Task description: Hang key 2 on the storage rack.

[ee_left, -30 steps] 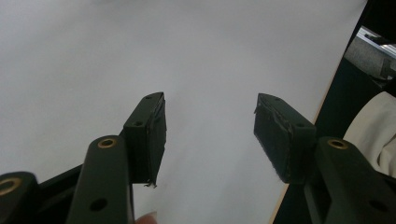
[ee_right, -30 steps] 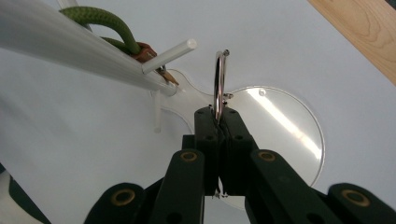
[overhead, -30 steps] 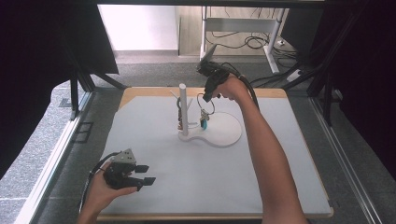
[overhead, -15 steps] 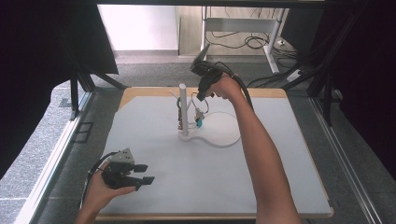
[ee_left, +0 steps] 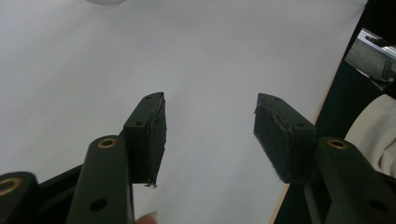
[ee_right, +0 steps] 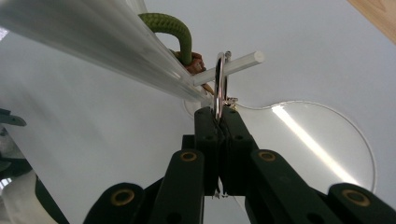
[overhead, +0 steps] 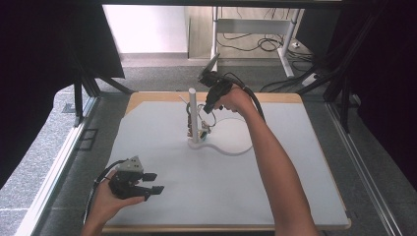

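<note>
We saw the right gripper [ee_right: 219, 114] raised beside the white stand [overhead: 193, 115] at the far middle of the table [overhead: 275, 191], its jaws pressed together on a thin silver metal ring [ee_right: 219, 84]. In the right gripper view the ring stood edge-on, rising straight from between the jaw tips and hanging around a short white peg [ee_right: 233, 65] that juts sideways from the stand's upright post. A green cord loop [ee_right: 175, 32] hung on the post just behind that peg, with something small and brown beneath it that we could not identify. The stand's clear, rounded base plate [ee_right: 327, 140] lay flat on the white surface below.

The left gripper [overhead: 147, 183] rested low at the near left corner of the table, well apart from the stand, its jaws spread wide with nothing between them.
</note>
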Demonstrator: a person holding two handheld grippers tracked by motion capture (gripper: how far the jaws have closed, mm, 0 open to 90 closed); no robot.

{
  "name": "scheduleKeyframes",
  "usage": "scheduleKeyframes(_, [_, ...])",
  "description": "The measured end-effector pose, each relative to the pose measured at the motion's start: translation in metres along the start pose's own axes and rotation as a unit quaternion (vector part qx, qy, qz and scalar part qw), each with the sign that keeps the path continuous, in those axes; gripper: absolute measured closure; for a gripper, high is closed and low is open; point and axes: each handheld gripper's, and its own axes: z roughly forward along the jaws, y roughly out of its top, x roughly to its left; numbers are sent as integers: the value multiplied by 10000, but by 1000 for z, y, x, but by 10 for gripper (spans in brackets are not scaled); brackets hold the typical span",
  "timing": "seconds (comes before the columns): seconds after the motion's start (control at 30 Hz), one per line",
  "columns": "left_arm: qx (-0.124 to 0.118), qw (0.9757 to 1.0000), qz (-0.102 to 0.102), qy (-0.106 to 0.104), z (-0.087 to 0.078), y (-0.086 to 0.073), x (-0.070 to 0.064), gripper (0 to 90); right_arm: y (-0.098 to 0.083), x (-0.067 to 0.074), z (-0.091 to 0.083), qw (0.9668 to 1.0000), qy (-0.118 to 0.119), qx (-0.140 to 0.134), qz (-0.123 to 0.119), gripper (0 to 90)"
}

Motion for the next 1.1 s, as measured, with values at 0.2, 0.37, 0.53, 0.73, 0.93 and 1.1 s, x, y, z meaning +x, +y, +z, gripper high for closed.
scheduleKeyframes(0.2, [10, 10000, 13, 21, -1, 0, 0, 444, -4, 2, 5, 10000, 19, -11, 51, 871])
scheduleKeyframes(0.37, [24, 10000, 16, 17, -1, 0, 0, 444, -7, 2, 9, 10000, 54, -31, 69, 869])
scheduleKeyframes(0.53, [44, 10000, 37, 14, 0, 1, -1, 444, -9, 3, 13, 9999, 74, -19, 132, 862])
scheduleKeyframes(0.73, [71, 10000, 42, 15, 1, 1, 0, 444, -12, 4, 9, 9996, 137, -158, 177, 832])
scheduleKeyframes(0.93, [70, 10000, 46, 30, 1, 1, -1, 444, -20, 1, 0, 9993, 96, -286, 208, 774])
scheduleKeyframes(1.1, [69, 10000, 44, 31, 1, 1, -1, 444, -34, -2, -9, 9987, -30, -442, 243, 670])
